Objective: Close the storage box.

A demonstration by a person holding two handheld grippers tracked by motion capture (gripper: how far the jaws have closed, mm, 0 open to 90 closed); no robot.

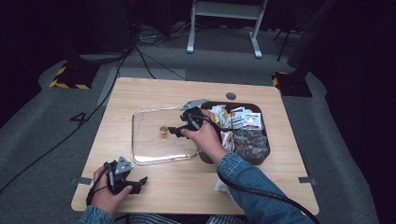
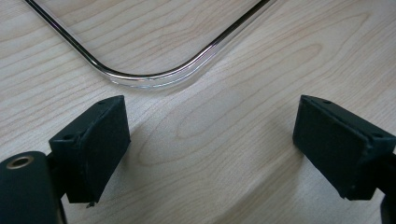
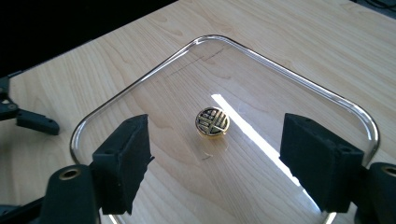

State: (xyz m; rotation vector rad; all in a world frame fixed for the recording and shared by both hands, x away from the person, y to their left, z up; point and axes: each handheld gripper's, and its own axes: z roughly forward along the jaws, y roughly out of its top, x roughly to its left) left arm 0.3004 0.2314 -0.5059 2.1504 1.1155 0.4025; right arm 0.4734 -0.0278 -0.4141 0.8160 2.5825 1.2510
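Your right gripper hangs over the clear glass lid, a flat rounded rectangle with a bright metal rim lying on the pale wood-grain bench; its black jaws stand wide and released, with nothing between the pads. The lid's small round knob is brass-coloured with a dark lattice pattern on top (it sits at the lid's centre, just ahead of those jaws and between them as the right gripper view shows it, not touched). Just right of the lid sits a dark brown tray with rounded corners, holding white and yellow sachets at the back and dark glossy packets at the front; one more paper packet lies on the bench beside your sleeve. Your left gripper rests low near the bench's front-left edge, jaws spread apart and empty, pointing at the lid's near corner.
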